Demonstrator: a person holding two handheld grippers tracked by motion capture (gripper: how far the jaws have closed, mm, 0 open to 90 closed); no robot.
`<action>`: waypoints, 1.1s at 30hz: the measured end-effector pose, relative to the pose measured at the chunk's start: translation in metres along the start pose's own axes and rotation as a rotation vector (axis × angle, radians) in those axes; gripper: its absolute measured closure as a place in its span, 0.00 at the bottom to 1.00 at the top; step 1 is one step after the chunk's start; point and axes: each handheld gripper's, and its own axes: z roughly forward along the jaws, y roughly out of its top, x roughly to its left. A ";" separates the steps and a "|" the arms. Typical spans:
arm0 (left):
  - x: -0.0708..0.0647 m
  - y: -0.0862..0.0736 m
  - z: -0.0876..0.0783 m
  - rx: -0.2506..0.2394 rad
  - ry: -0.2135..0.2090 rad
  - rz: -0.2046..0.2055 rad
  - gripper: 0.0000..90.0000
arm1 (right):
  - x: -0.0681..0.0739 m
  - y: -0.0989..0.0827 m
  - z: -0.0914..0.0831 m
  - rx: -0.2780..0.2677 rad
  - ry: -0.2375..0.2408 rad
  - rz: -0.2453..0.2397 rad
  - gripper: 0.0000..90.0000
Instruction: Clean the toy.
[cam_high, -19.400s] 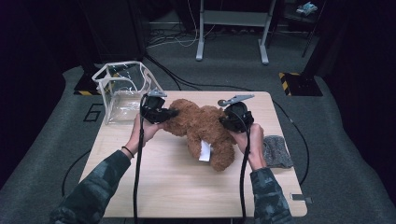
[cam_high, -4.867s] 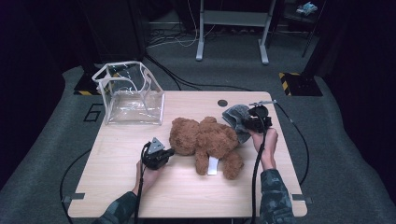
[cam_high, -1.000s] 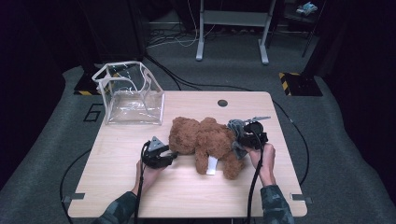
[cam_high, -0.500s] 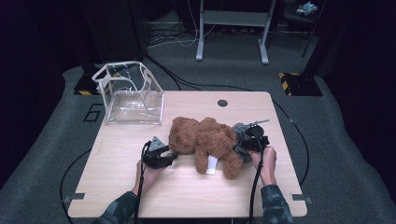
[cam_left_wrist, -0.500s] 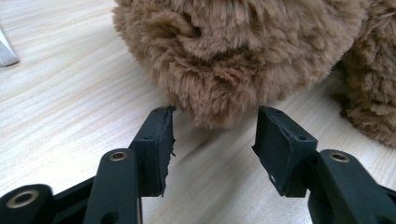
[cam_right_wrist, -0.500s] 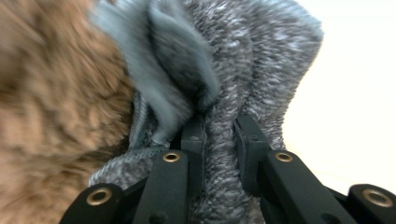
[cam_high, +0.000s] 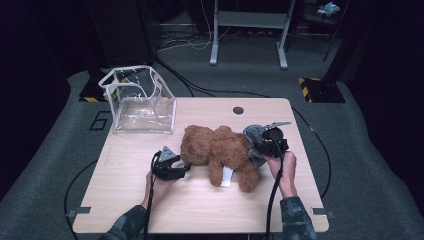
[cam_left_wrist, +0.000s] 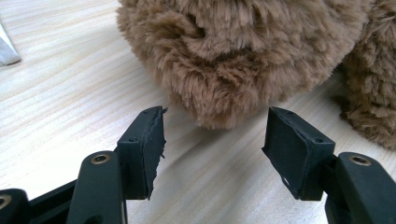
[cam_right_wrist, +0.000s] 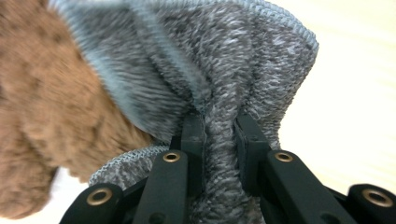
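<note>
A brown teddy bear lies in the middle of the wooden table. My left gripper rests on the table at the bear's left end. In the left gripper view it is open and its jaws have just been opening, with nothing between them and the furry bear just beyond the tips. My right gripper sits at the bear's right side. The right gripper view shows it shut on a bunched fold of grey knit cloth, which lies against the bear. That grey cloth also peeks out beside the bear.
A clear plastic bag with white trim stands open at the table's back left. A dark round hole is near the back edge. A white tag hangs from the bear's underside. Cables trail from both grippers off the front edge.
The right gripper, still holding the grey cloth, dipped toward the bear and has lifted slightly again. The left hand has stayed in place.
</note>
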 end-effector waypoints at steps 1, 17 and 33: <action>0.000 0.000 0.000 0.000 0.000 0.000 0.42 | 0.000 -0.003 0.007 0.015 -0.004 0.003 0.86; 0.001 0.000 -0.001 -0.004 -0.004 -0.002 0.40 | -0.020 -0.019 0.002 0.035 -0.055 0.051 0.86; 0.001 0.000 0.000 -0.002 -0.001 -0.008 0.34 | 0.078 0.042 -0.027 -0.091 0.098 -0.170 0.86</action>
